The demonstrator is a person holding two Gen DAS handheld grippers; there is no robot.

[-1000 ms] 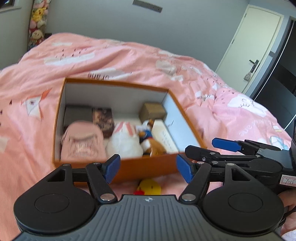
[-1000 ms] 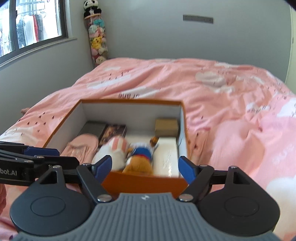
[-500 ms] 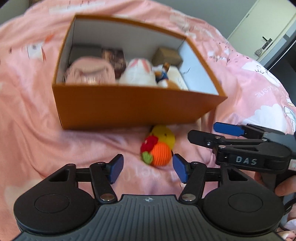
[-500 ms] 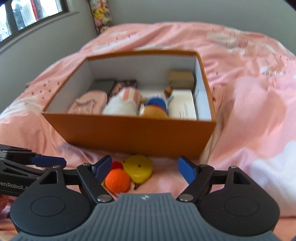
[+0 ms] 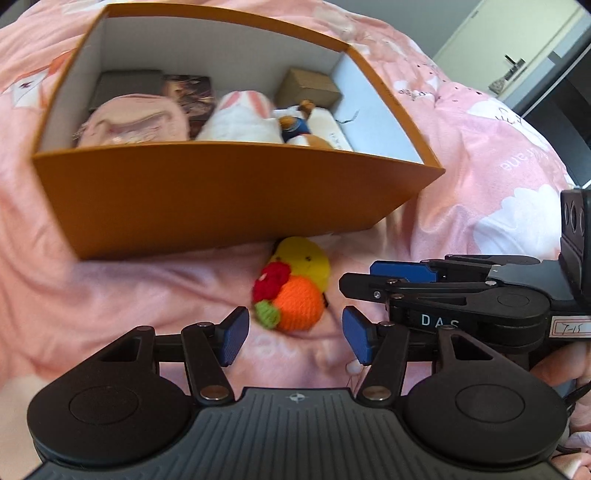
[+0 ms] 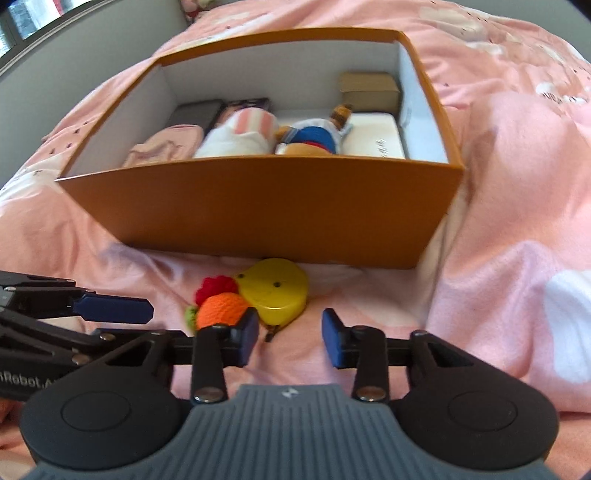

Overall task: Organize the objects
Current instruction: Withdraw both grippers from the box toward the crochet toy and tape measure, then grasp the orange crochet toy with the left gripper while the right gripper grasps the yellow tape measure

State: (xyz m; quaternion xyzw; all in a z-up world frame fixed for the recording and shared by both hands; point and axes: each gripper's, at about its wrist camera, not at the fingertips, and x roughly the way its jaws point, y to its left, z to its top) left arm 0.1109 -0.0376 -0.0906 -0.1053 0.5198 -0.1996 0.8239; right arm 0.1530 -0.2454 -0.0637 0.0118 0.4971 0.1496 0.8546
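Orange box (image 5: 207, 199) on pink, cloud-patterned bedspread (image 5: 498, 177).

A bed fills nearly the whole room, covered by a rumpled pink duvet (image 5: 491, 155) printed with white clouds and small dark marks. Daylight falls across the fabric. At the far right stands a pale cream door (image 5: 517, 44) with a dark lever handle (image 5: 515, 62); a dark opening sits beside it. On the opposite side, a grey wall (image 6: 85, 48) rises behind the bed, with the lower edge of a dark-framed window (image 6: 44, 18) above it.
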